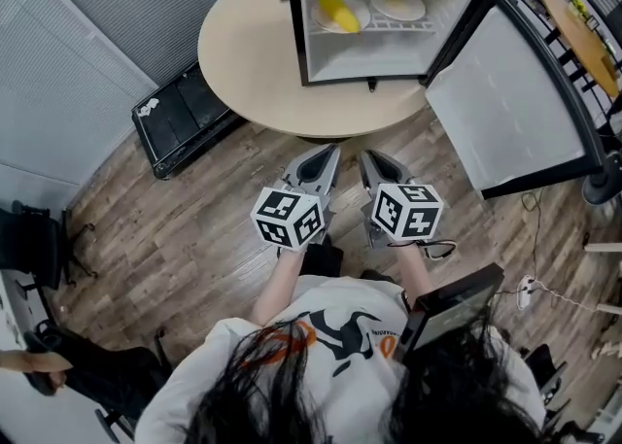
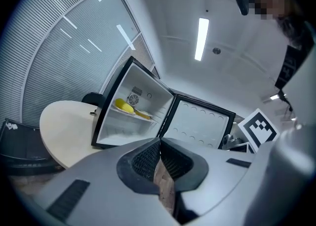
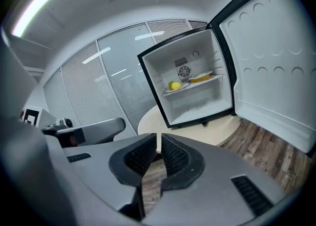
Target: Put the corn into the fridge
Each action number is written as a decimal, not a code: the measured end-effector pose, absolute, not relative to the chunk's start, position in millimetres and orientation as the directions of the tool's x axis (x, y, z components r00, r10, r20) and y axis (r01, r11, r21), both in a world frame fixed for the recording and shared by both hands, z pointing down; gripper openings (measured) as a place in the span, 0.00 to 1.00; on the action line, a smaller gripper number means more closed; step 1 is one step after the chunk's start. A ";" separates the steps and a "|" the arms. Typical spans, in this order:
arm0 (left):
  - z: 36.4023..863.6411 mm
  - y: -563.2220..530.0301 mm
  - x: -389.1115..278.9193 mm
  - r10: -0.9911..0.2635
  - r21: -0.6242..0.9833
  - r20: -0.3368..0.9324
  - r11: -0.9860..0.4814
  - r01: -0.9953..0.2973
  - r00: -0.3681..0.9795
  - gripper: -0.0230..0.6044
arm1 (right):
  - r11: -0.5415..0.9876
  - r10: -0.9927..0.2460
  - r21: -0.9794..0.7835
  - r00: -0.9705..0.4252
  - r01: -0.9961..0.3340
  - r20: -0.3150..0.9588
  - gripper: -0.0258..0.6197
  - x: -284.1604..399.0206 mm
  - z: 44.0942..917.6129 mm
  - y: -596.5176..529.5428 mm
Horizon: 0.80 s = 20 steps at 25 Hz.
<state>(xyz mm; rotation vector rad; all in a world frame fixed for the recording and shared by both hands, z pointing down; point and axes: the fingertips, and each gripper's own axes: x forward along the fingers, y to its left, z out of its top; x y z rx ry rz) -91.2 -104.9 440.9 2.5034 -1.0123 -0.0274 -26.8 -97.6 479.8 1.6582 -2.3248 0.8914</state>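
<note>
The yellow corn (image 1: 337, 13) lies on a white plate on the shelf of the small fridge (image 1: 369, 55), whose door (image 1: 505, 102) hangs wide open to the right. The fridge stands on a round beige table (image 1: 243, 53). My left gripper (image 1: 328, 153) and right gripper (image 1: 370, 160) hover side by side over the wood floor, short of the table and apart from the fridge. Both are shut with nothing between the pads. The corn (image 2: 123, 105) shows in the left gripper view beyond the left gripper (image 2: 160, 144). In the right gripper view the corn (image 3: 174, 85) lies far beyond the right gripper (image 3: 159, 139).
A second plate (image 1: 397, 3) sits beside the corn on the shelf. A black case (image 1: 185, 117) lies on the floor left of the table. Blinds cover the wall at the left. Cables (image 1: 544, 287) trail on the floor at the right.
</note>
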 end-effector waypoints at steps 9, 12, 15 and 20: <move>451.5 -51.2 -53.5 -0.687 0.389 0.181 -0.608 -0.692 0.704 0.06 | 0.254 -0.791 -0.381 -0.417 -0.889 0.447 0.10 10.0 485.0 -52.7; 455.6 -27.8 -32.1 -0.675 0.387 0.195 -0.614 -0.688 0.711 0.06 | 0.257 -0.792 -0.392 -0.425 -0.883 0.439 0.09 26.2 485.1 -37.4; 461.2 -4.2 -11.9 -0.668 0.388 0.209 -0.614 -0.687 0.714 0.06 | 0.269 -0.783 -0.399 -0.440 -0.877 0.439 0.09 39.3 488.6 -20.1; 462.3 28.5 17.9 -0.664 0.380 0.219 -0.617 -0.689 0.715 0.06 | 0.290 -0.778 -0.398 -0.457 -0.870 0.432 0.09 63.1 486.3 5.8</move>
